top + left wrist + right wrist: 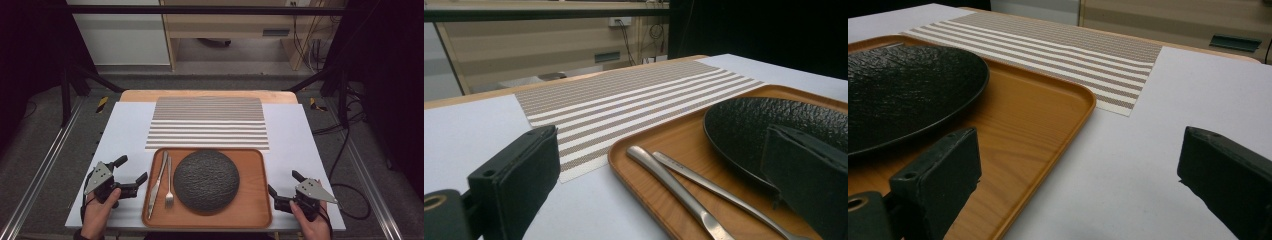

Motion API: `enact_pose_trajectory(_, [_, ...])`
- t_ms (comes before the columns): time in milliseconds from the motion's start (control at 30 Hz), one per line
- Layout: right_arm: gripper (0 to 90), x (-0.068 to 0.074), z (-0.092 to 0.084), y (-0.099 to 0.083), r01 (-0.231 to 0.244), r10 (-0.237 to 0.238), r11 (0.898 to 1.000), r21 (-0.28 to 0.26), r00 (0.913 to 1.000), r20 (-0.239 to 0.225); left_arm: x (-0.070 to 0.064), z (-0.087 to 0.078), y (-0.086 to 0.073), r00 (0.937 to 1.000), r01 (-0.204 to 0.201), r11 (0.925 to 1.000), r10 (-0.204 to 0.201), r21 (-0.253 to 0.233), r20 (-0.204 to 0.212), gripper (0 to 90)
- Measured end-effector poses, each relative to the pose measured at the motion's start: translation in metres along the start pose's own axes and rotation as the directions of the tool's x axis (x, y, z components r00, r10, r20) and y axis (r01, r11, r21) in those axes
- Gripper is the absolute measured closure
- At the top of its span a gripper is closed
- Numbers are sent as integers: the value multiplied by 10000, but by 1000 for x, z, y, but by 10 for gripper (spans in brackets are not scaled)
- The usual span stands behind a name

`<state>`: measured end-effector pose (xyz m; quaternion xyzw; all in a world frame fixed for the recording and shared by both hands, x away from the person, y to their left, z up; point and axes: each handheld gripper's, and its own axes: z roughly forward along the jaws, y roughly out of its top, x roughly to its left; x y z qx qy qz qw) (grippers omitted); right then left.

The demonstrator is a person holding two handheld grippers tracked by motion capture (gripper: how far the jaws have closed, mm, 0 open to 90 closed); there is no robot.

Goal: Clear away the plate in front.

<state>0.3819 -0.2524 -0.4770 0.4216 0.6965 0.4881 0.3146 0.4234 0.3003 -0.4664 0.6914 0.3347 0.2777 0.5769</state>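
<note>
- Left gripper [131, 173]: jaws wide apart, empty, just left of the tray [252, 200].
- Right gripper [285, 186]: likewise spread, empty.
- Knife [158, 177] and fork [169, 182] beside the plate [206, 180]; approach low, pinching one handle squarely.

tray [252, 197]: wood-grain, smooth, soft sheen
plate [206, 180]: black, rough pebbled face, slight gloss
fork [169, 182]: brushed metal, satin
tongs [157, 180]: the same brushed metal
placemat [207, 122]: woven, striped, matt
table cover [125, 130]: pale, smooth, matt
jaws of both grippers: black, matt
</note>
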Motion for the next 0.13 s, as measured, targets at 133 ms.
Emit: enact_pose_trajectory(133, [39, -1, -1, 0, -67, 68, 10000, -55, 10000, 4, -1, -2, 3, 10000, -45, 9998, 43, -212, -89, 22])
